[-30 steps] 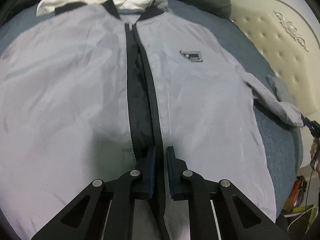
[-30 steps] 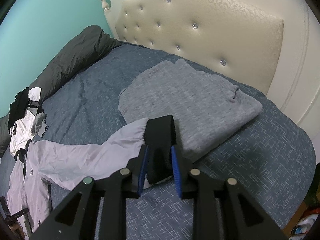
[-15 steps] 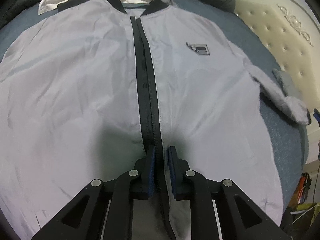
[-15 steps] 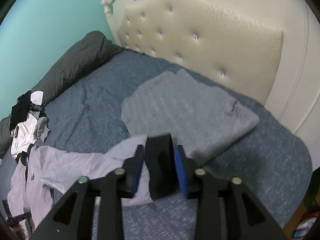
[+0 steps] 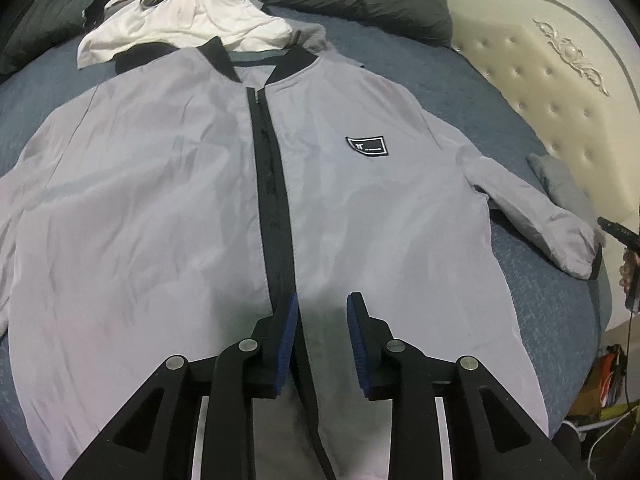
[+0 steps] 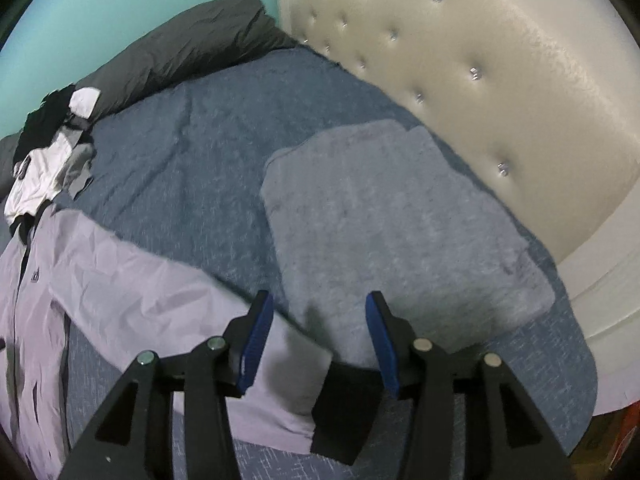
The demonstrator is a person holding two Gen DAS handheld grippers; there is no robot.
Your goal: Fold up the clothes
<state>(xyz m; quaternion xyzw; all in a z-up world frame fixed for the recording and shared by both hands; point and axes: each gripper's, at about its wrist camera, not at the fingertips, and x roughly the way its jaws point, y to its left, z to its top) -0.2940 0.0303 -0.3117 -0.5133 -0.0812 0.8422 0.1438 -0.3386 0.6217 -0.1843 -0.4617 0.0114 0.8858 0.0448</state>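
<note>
Left wrist | left gripper (image 5: 322, 308) spread over jacket (image 5: 160, 208) zipper | right gripper (image 6: 320, 312) spread, cuff (image 6: 344, 412) at 6 o'clock | fold sleeve flat across chest.

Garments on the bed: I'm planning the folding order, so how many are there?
3: grey jacket spread flat, white garment heaped beyond its collar, folded grey sweater near the headboard. More may hide in the heap.

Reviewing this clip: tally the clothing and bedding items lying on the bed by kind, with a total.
Spread light grey zip jacket with black trim: 1
Crumpled white and black garment heap: 1 (pieces inside cannot be separated)
Folded grey knit garment: 1
Dark grey duvet roll: 1
Total: 4
</note>
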